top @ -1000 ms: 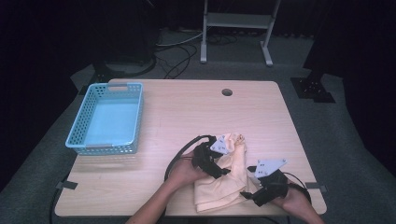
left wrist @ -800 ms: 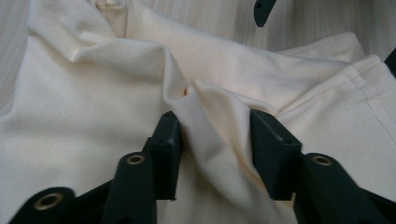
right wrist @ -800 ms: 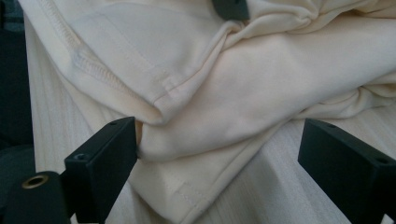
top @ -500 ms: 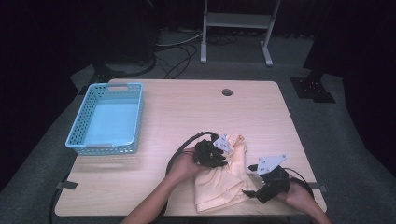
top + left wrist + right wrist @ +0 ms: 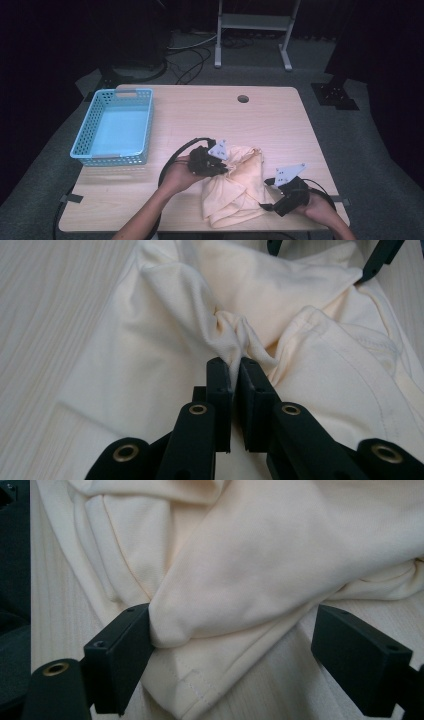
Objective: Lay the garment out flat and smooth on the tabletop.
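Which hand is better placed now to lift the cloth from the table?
Left. The left gripper is already shut on a fold of the cloth; the right gripper is open around its edge.

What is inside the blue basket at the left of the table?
The blue basket holds nothing: its pale floor shows bare through to the far wall. The near wall hides a thin strip of floor behind it. The cream garment lies on the table.
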`<state>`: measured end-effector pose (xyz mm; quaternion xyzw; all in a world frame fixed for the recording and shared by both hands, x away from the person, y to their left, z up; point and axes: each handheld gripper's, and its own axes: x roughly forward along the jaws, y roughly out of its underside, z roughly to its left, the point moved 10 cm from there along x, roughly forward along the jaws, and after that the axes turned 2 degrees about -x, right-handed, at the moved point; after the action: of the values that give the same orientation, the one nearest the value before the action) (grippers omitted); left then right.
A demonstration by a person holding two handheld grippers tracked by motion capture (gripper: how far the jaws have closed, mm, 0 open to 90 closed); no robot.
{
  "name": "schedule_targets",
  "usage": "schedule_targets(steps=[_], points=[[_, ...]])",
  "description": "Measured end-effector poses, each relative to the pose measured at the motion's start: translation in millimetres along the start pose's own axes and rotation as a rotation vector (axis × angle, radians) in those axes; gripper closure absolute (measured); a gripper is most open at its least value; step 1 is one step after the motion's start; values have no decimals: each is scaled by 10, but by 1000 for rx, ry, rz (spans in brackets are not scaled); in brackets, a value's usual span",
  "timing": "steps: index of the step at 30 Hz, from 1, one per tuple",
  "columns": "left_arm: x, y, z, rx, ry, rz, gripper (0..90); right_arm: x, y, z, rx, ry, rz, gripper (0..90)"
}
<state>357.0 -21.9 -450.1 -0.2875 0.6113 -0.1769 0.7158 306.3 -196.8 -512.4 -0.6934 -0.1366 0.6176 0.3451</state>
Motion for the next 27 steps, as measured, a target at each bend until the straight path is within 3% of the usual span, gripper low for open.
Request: schedule_targets(steps=[13, 18, 23, 27], points=[[-405, 626, 140, -87, -82, 71, 840, -6, 8, 0, 2, 4, 4, 166], [-425, 837, 186, -128, -104, 114, 841, -7, 9, -1, 3, 5, 4, 166], [-354, 949, 205, -140, -125, 172, 841, -12, 14, -3, 7, 9, 8, 166], [-335, 939, 200, -151, -107, 149, 787, -13, 15, -2, 10, 12, 11, 166]])
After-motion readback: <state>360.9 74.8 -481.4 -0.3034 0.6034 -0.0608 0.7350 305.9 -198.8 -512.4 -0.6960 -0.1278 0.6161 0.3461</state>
